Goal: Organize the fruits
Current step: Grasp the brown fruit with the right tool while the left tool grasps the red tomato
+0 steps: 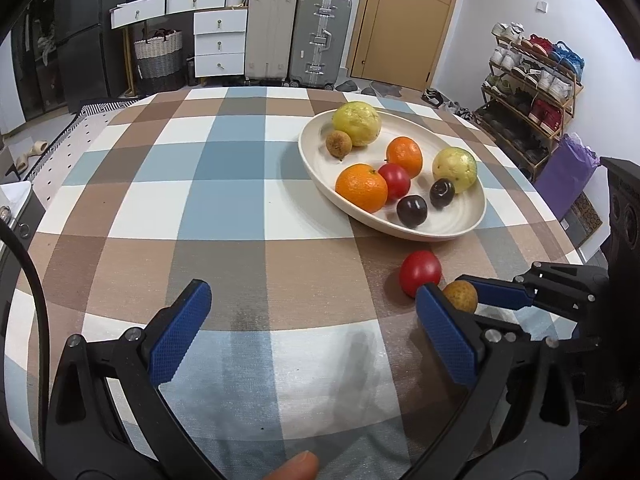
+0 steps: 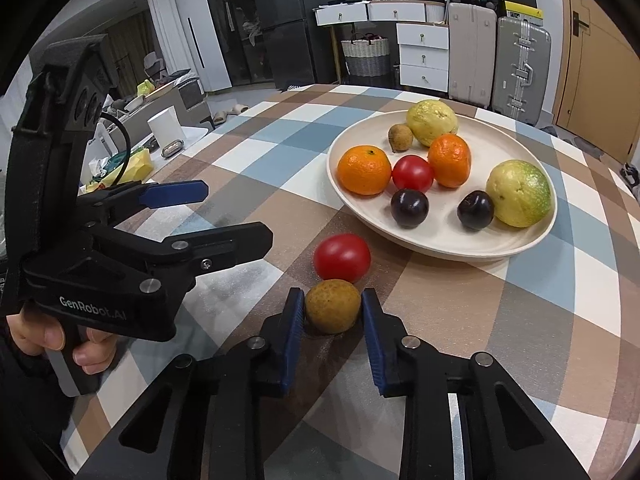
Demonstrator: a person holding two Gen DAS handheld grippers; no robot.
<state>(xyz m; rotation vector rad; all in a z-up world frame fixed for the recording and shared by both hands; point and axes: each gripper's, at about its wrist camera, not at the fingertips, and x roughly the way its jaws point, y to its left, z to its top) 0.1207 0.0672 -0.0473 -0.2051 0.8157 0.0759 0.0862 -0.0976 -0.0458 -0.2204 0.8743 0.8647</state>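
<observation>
Right gripper (image 2: 332, 322) has its blue pads against both sides of a small brown fruit (image 2: 333, 311), clamped on it where it sits on the checked tablecloth (image 2: 500, 320). Just ahead of the pads, touching that fruit, lies a red tomato (image 2: 342, 257); farther ahead is the cream plate (image 2: 460, 250) of fruit. Left gripper (image 1: 310, 320) hangs with its pads wide apart over bare cloth; its right pad partly hides the brown fruit in the left wrist view.
</observation>
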